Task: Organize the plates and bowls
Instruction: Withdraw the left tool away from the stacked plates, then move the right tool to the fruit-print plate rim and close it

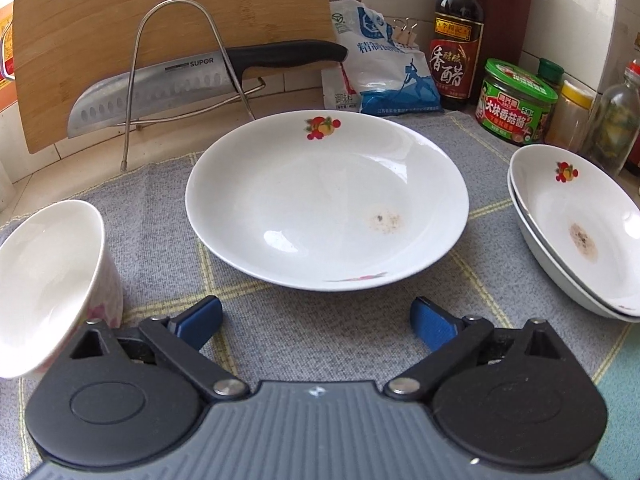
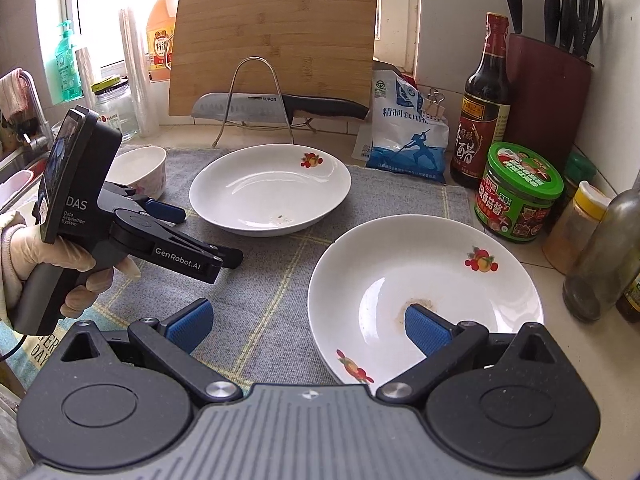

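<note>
Plate [image 1: 326, 204] glazed, stiff, slippery, fragile; grip thin near rim. Left gripper [image 1: 316, 322] wide, empty. Right gripper [image 2: 308, 326] wide, straddles stack [image 2: 426, 300] rim, no squeeze.

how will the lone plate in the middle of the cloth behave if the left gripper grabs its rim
The plate looks like glazed ceramic: probably stiff, and glossy enough to slip between the pads. It is wide and shallow, so a grip on one edge by the open left gripper would likely let it sag or swing. It would probably chip if knocked against the stacked plates.
</note>
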Demonstrator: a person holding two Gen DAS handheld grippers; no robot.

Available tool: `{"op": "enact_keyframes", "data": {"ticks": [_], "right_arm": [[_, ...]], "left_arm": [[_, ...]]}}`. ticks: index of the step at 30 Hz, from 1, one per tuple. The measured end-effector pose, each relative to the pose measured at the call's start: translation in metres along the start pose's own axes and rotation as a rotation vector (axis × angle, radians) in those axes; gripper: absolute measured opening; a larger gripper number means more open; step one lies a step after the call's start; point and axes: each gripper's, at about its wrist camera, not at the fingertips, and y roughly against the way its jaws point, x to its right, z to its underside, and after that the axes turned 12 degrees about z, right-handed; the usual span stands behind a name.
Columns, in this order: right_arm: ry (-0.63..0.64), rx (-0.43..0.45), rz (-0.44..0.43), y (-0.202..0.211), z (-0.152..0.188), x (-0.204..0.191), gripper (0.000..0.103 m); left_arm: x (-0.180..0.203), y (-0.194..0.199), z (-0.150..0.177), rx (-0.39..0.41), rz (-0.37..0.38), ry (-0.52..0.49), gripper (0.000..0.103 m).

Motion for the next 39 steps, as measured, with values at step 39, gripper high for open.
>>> {"op": "enact_keyframes", "data": {"ticks": [39], "right_arm": [[0.382,-0.23,-0.424,-0.217,-0.147,-0.006,0.103]], "left_arm": [[-0.001,-0.014,-0.01,0.057,0.033,-0.044,0.103]]}}
